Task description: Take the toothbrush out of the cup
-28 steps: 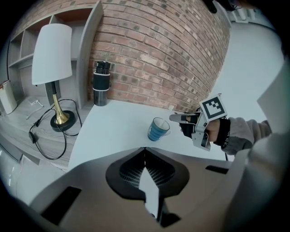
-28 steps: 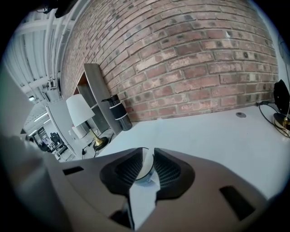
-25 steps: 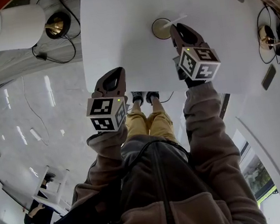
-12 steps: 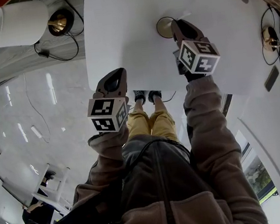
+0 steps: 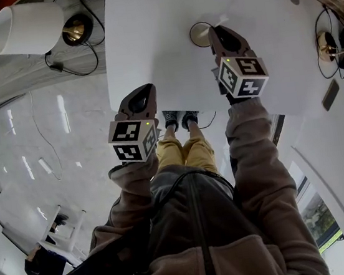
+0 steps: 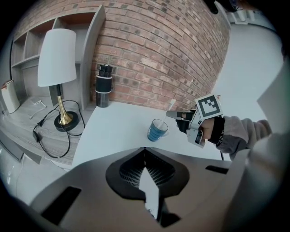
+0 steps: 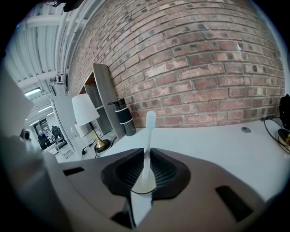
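A blue cup [image 6: 157, 130] with a pale inside [image 5: 199, 34] stands on the white table [image 5: 160, 47]. My right gripper [image 5: 216, 31] is at the cup's right rim, shut on the white toothbrush [image 7: 148, 136], which sticks up between its jaws. In the left gripper view the toothbrush [image 6: 170, 106] slants up from the cup's mouth past the right gripper [image 6: 169, 114]. My left gripper [image 5: 142, 88] hovers over the table's near edge, well to the left of the cup. Its jaws [image 6: 145, 149] meet with nothing between them.
A lamp with a white shade [image 6: 56, 56] and brass foot [image 5: 73, 30] stands on a grey shelf left of the table, with black cables. A dark flask [image 6: 103, 85] stands at the brick wall. Another brass foot [image 5: 330, 47] is at the right.
The right gripper stays at the cup with the toothbrush, only shifting slightly forward and back. The left gripper has not moved.
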`<state>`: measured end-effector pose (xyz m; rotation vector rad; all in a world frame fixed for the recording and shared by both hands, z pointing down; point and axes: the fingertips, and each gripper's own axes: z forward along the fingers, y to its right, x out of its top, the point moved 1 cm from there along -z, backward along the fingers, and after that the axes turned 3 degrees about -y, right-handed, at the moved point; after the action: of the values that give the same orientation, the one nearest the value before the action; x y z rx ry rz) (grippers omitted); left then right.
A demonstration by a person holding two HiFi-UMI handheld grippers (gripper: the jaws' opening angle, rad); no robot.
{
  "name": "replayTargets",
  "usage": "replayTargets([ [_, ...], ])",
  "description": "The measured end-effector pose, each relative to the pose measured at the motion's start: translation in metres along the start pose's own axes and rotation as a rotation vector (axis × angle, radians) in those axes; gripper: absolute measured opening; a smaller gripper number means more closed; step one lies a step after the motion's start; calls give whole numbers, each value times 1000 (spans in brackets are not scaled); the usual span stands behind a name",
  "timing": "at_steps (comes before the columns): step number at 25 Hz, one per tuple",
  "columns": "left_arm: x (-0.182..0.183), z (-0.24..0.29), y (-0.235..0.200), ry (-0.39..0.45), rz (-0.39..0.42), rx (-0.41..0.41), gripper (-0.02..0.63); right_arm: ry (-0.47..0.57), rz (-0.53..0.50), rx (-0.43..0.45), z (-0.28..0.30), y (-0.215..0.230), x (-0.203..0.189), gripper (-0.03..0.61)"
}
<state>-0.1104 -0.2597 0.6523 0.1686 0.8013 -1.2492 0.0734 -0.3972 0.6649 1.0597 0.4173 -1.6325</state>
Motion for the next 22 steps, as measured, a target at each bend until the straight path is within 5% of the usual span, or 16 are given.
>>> replayTargets([
  [10,47,-32,29,119,62,-11,5,169,-112,-34,-81,-34,67,44],
  [22,152,-110,98,413,211,-44,6,426,-185,-78,-203,-85,166,44],
])
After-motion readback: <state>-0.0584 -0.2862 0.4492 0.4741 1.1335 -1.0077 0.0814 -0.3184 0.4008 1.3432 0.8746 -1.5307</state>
